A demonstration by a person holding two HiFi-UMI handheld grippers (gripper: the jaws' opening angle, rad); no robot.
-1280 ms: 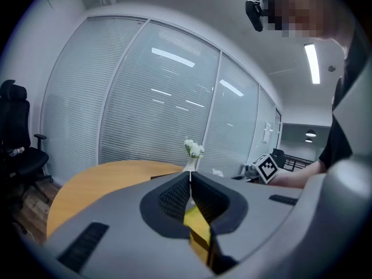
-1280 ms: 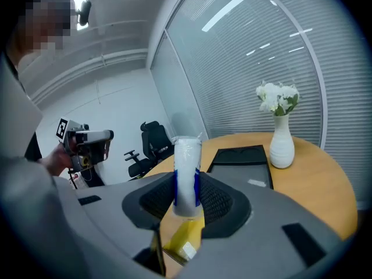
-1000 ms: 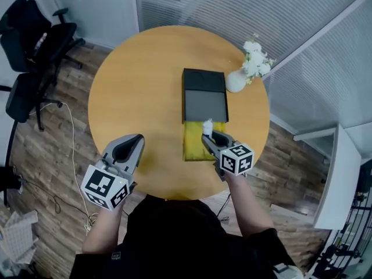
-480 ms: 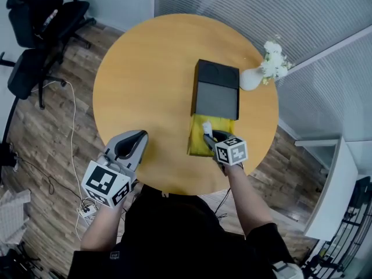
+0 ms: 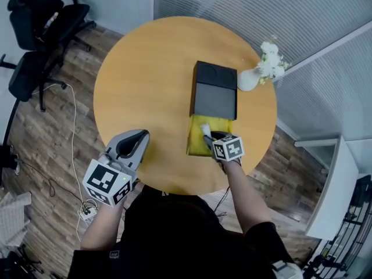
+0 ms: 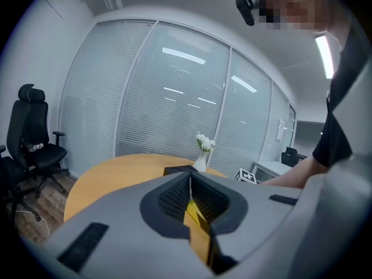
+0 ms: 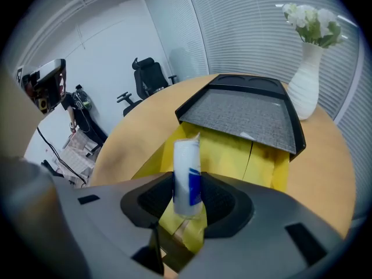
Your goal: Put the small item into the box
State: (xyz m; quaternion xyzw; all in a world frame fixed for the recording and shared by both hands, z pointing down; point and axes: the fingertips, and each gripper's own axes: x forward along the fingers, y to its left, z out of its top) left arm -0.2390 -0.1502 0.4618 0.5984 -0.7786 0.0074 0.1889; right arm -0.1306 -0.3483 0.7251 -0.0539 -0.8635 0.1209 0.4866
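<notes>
Since the earlier frame the tube (image 7: 188, 176) has come down with the right gripper (image 5: 208, 137), from just above the box (image 7: 232, 150) to low over its yellow inside, and the gripper has tipped steeper. Its jaws have just been opening. The tube is still between them, standing along their length, with its crimped end sticking out past the tips. It fills the gap, and the pads still seem to touch its sides, though we judge the hold is loosening.

We take the tube to be light, with thin, soft walls and a smooth, rather slippery plastic skin. A hard squeeze would dent it or push its contents toward the cap. The round mid-body, where the blue label sits, looks like the best place to hold it, gripped across the width and lightly. The flat crimp would twist in the grip.

Directly beneath and ahead of the jaws lies the open box. Beyond it the black lid (image 7: 244, 115) lies folded back on the worktop (image 5: 145, 86), and a vase (image 7: 305, 80) stands further out to the right.

The left gripper (image 6: 189, 182) hangs well off to the left, its jaws drawn together to a thin seam with nothing in them.
</notes>
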